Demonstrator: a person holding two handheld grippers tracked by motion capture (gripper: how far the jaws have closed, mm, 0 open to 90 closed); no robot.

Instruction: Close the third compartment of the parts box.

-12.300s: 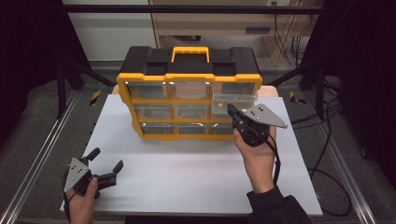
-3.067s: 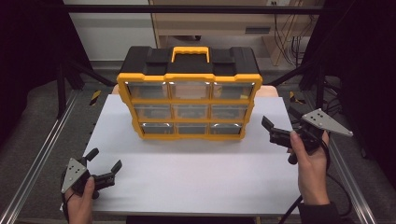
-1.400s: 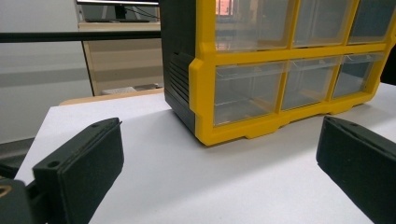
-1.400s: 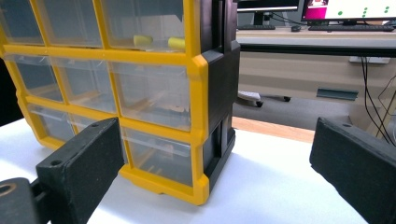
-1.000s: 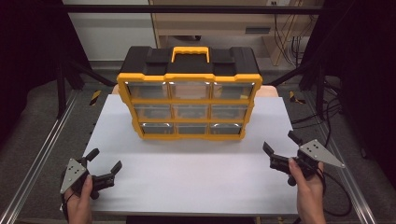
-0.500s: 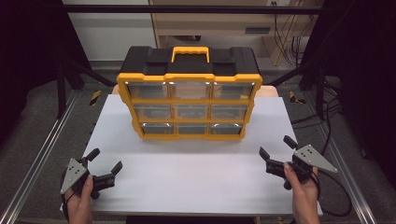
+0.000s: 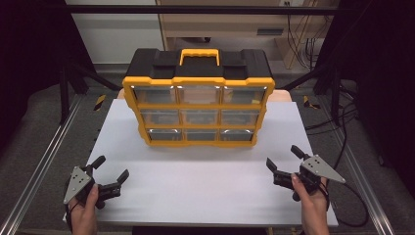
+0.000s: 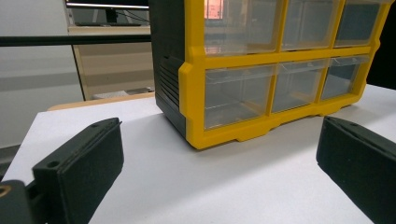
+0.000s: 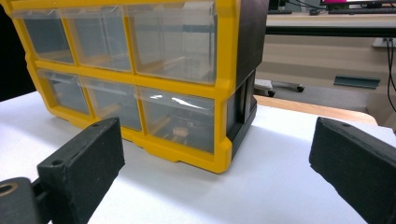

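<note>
Your left gripper (image 7: pixel 110 173) rests low at the near left corner of the white table (image 7: pixel 205 186), its jaws spread wide with nothing between them. Your right gripper (image 7: pixel 284 157) sits at the near right side of the table, jaws likewise wide apart and empty. Both are well apart from the yellow and black drawer organizer (image 7: pixel 196 95), which stands upright at the far middle of the table, its yellow handle (image 7: pixel 199 53) on top and its nine clear drawers facing you, all closed flush with the frame.

In the left gripper view you look along the jaws at the organizer's lower left corner (image 8: pixel 219 135), the table bare between. In the right gripper view you face its lower right corner (image 9: pixel 219 158), and a small dark item (image 9: pixel 180 130) lies inside the bottom right drawer (image 9: pixel 180 119); what it is cannot be told.
</note>
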